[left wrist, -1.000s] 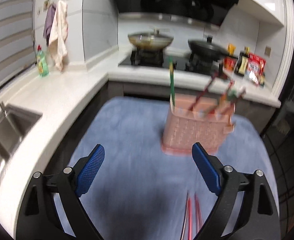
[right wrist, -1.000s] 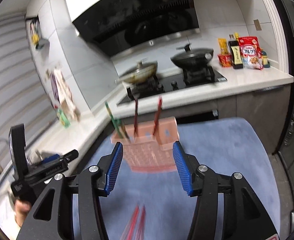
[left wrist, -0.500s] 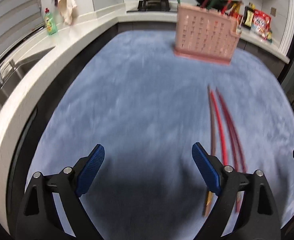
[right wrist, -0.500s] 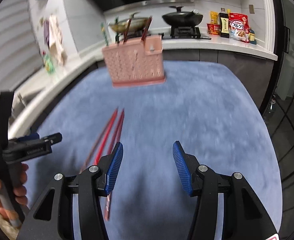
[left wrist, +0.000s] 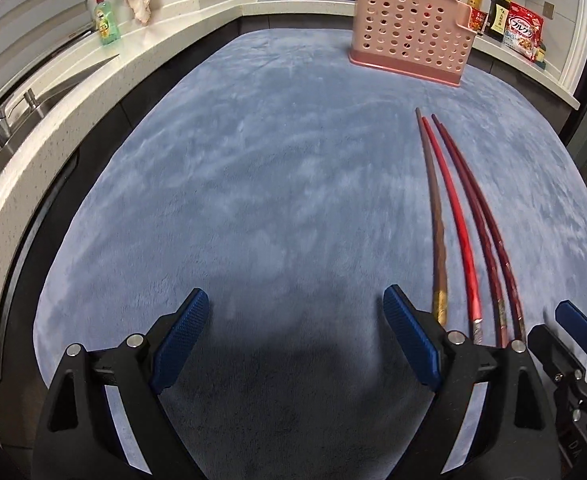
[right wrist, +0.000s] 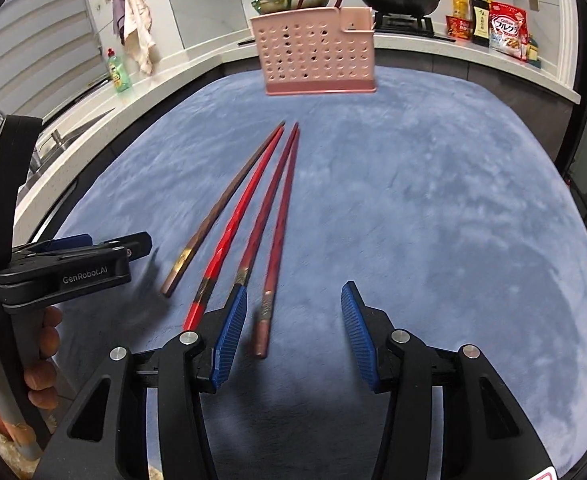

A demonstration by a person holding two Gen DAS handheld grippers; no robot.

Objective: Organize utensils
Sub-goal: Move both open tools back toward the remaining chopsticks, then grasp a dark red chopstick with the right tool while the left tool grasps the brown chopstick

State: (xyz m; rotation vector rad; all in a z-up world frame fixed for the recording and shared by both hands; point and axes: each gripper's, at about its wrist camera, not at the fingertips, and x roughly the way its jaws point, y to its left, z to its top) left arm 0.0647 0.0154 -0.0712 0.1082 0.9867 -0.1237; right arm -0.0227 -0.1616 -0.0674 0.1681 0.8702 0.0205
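Under both my grippers spreads the blue-grey plush mat (left wrist: pixel 253 184), covering the whole work surface, with the pale kitchen counter (left wrist: pixel 73 76) curving round its left and far edges. At the far end of the mat stands the pink perforated utensil holder (right wrist: pixel 313 56), upright, with several chopsticks and a green-handled piece already sticking up out of its top. On the counter behind it sit two pans on the hob, and off to the right a dark bottle and a red cereal bag (right wrist: pixel 507 30); to the left a green dish-soap bottle (left wrist: pixel 106 20) stands near a hanging towel. Four loose chopsticks (right wrist: pixel 253 216) lie flat on the mat, side by side and fanned a little, thin tips toward the holder and thick ends toward me: a brown one on the left, a bright red one beside it, then two dark red ones. My left gripper (left wrist: pixel 293 340) hangs over bare mat just left of the brown chopstick's end, jaws wide apart and empty. My right gripper (right wrist: pixel 293 332) is above the thick ends of the chopsticks; its jaws are closing, with the end of the rightmost dark red chopstick (right wrist: pixel 273 264) between them, not yet touched by either pad.
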